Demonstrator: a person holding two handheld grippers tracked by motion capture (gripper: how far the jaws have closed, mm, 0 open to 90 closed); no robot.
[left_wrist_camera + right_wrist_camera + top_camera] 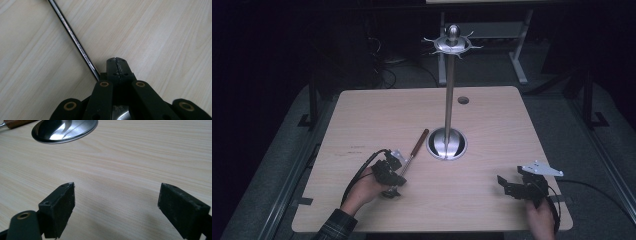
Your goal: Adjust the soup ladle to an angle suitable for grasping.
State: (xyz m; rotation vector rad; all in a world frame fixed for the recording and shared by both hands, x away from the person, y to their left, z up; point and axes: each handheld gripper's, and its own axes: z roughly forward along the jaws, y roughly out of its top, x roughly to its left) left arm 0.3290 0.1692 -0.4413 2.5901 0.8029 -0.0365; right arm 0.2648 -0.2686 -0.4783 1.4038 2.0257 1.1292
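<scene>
Jaws of the left gripper [117, 65] pressed together beside the utensil [414, 150] shaft suggest regrasping; right gripper [116, 205] waits spread.

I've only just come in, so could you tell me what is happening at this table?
A person at a wooden table holds a hand-held gripper in each hand. The left hand-held gripper is shut near the bowl end of a long utensil with a metal shaft and wooden handle, lying beside a tall steel hanging stand. The right hand-held gripper is open over bare table, holding nothing.

Steel stand [450, 90] on wooden table [372, 110]
</scene>
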